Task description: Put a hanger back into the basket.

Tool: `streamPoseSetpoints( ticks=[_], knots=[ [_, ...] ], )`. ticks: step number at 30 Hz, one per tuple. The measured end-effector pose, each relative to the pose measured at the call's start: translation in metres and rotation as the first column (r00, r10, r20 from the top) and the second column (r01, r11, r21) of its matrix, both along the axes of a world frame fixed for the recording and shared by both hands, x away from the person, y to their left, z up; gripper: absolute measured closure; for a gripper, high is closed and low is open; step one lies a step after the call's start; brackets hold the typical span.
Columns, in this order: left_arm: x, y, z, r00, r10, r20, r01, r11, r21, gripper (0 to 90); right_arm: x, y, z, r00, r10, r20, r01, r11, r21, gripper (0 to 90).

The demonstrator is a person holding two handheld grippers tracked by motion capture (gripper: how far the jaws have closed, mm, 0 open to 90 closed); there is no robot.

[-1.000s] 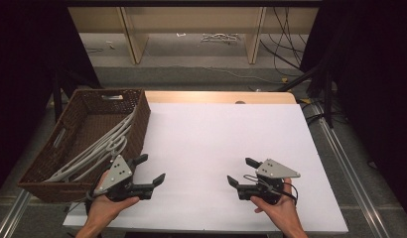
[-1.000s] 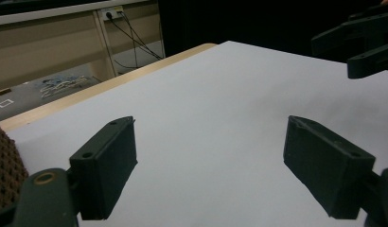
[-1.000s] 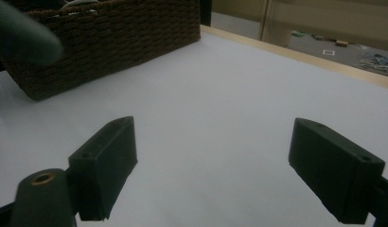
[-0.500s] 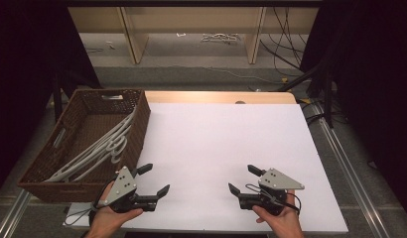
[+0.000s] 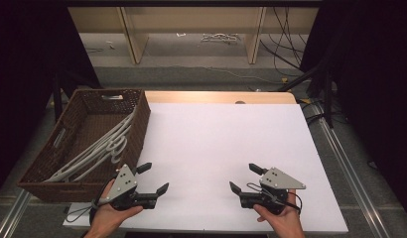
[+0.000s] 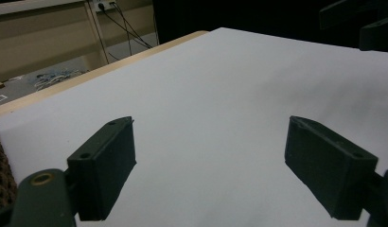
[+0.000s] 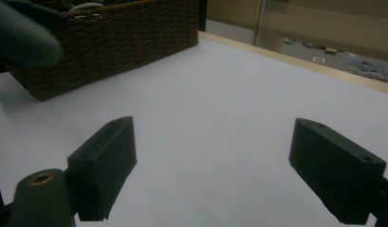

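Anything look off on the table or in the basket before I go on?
Nothing stands out. The white hangers lie piled inside the wicker basket at the table's left edge, none hanging over its rim. The left tool and right tool are both open and hold nothing.

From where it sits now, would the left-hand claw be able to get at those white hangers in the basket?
Probably yes. The left gripper is open and empty beside the wicker basket, whose top is open. The white hangers lie inside, so it would have to lift over the near wall first.
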State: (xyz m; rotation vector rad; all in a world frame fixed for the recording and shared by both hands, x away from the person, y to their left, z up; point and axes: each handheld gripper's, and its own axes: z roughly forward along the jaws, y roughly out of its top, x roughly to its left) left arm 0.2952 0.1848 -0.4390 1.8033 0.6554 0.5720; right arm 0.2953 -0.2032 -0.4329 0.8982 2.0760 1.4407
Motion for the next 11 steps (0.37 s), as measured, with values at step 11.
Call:
streamPoseSetpoints(
  ticks=[11],
  knots=[
    [0.0003, -0.0005, 0.0, 1.0, -0.003, -0.005, 0.003, 1.0, -0.003, 17.2, 0.0004, -0.0008, 0.0002, 1.0, -0.008, -0.001, 0.008, 1.0, -0.005, 16.7]
  ],
)
